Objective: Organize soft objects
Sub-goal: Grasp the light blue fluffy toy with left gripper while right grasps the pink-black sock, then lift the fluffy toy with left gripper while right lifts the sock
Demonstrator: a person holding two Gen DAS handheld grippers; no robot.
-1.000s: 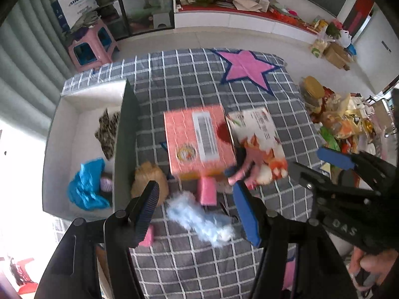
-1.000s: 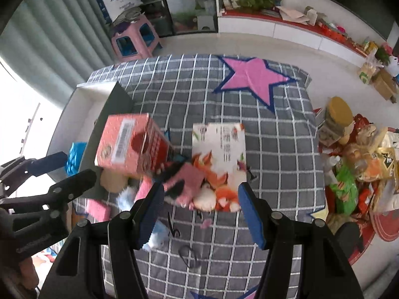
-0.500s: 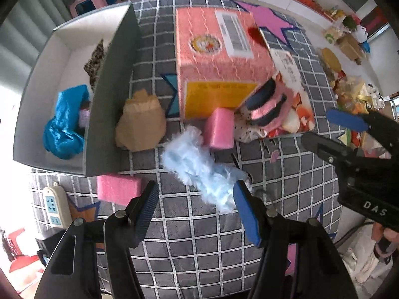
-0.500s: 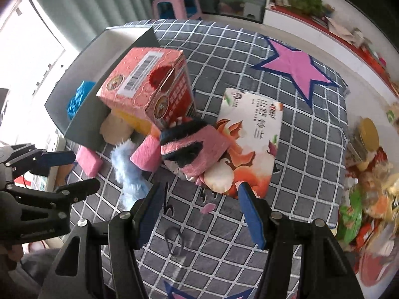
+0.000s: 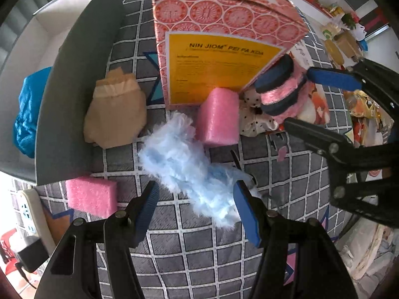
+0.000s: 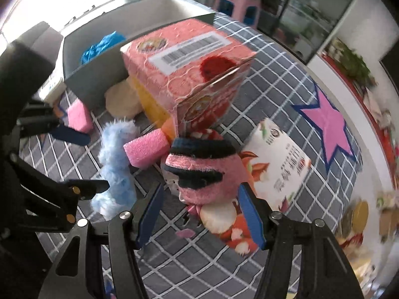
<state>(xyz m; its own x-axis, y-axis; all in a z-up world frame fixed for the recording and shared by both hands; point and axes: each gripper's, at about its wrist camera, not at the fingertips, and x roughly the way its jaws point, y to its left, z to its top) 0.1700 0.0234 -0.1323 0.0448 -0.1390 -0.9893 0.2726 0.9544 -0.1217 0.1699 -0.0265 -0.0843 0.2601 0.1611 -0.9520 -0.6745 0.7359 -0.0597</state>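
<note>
A fluffy light-blue soft piece [image 5: 189,167] lies on the checked cloth; my left gripper [image 5: 197,206] is open with its fingers on either side of its near end. It also shows in the right wrist view [image 6: 114,164]. A pink and navy striped fuzzy sock [image 6: 202,172] lies on a printed bag; my right gripper [image 6: 199,214] is open around it, just in front. The sock shows in the left wrist view [image 5: 281,89] too. A pink foam roll [image 5: 219,117], a pink foam block [image 5: 92,196] and a beige soft lump [image 5: 114,114] lie nearby.
A grey-walled open box [image 5: 79,79] at the left holds a blue cloth [image 5: 27,114]. A tall pink carton [image 5: 224,37] stands behind the soft things. A printed bag [image 6: 274,174] lies flat. A power strip [image 5: 27,209] sits at the cloth's left edge.
Both grippers have moved down and closer to the cloth. The left one now straddles the blue fluffy piece; the right one now straddles the striped sock. Both stay open.
</note>
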